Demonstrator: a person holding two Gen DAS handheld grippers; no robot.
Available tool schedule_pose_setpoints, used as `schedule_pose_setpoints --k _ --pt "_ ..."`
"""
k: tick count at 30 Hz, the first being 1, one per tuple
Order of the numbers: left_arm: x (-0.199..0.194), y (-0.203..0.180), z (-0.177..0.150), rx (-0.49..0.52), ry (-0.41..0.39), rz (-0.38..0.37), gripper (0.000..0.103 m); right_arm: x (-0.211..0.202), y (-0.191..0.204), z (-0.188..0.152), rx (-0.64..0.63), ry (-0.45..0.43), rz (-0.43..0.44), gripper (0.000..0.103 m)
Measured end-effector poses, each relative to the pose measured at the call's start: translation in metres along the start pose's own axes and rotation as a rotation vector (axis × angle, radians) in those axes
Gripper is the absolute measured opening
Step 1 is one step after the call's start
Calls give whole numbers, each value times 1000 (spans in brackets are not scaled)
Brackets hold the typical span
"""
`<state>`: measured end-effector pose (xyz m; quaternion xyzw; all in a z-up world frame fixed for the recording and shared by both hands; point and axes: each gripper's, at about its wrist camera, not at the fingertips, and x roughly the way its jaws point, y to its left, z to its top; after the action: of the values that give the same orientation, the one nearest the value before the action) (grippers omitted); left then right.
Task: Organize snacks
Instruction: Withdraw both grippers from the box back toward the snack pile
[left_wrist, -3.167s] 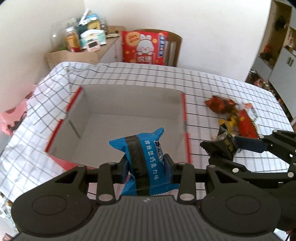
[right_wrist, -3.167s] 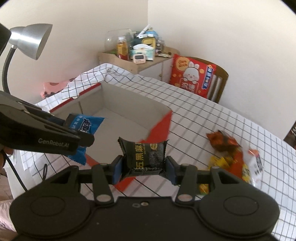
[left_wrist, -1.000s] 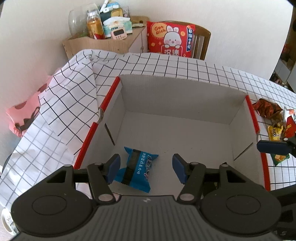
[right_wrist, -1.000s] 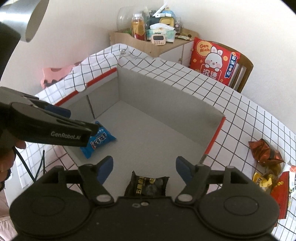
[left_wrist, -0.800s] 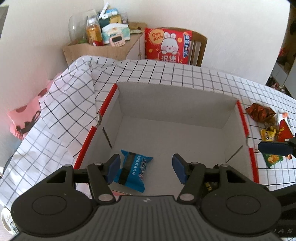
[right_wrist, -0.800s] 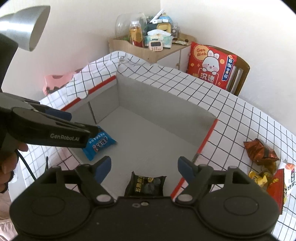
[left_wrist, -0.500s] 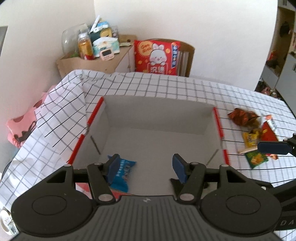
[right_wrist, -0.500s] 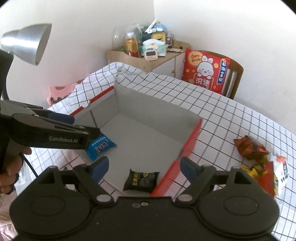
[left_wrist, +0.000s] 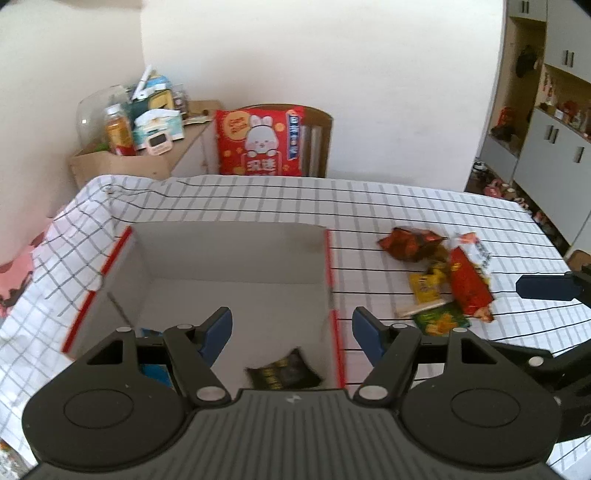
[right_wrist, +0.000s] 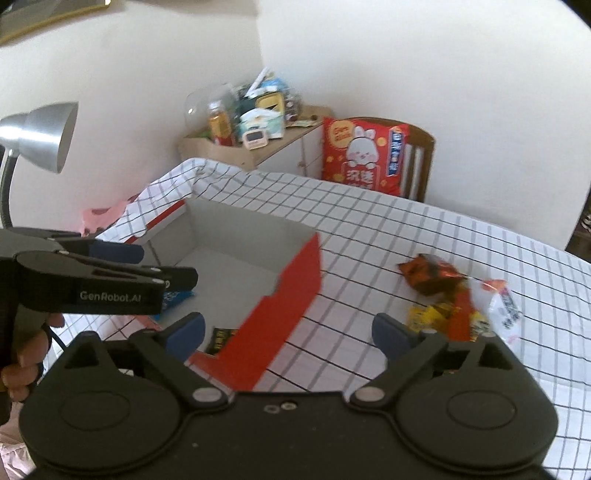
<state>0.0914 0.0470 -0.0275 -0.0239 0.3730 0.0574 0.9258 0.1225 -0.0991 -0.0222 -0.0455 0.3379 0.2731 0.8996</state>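
An open cardboard box with red flap edges sits on the checked tablecloth. On its floor lie a black snack packet and a blue snack packet, the blue one mostly hidden behind my left gripper's finger. My left gripper hovers above the box's near side, jaws opening, nothing between them. My right gripper hangs over the box's right wall, jaws opening wide and empty. A heap of loose snacks lies to the right of the box, also seen as snacks ahead of my right gripper.
A wooden chair with a red rabbit cushion stands behind the table. A side cabinet with bottles and a timer is at the back left. A silver desk lamp leans in at the left. A hand holds the left gripper.
Both grippers have pulled back and up from the box and swung right, jaws spreading wider. The blue and black packets stay on the box floor, and the loose snack heap has come further into view.
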Motion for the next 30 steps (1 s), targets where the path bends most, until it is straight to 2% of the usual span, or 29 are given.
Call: schedule_pose_setpoints --k 5,17,24,30 --pt "6 -27 -4 -8 -4 -22 78 -15 -32 -13 54 -34 -29 103" --pt "38 -103 -11 36 43 -55 78 -26 -117 -33 107 -14 -173 103" --pt "71 -138 -14 62 112 -50 78 -9 -158 -35 161 32 -187 103" --pt "100 -158 -16 72 153 -25 78 25 -174 -25 189 85 -178 102"
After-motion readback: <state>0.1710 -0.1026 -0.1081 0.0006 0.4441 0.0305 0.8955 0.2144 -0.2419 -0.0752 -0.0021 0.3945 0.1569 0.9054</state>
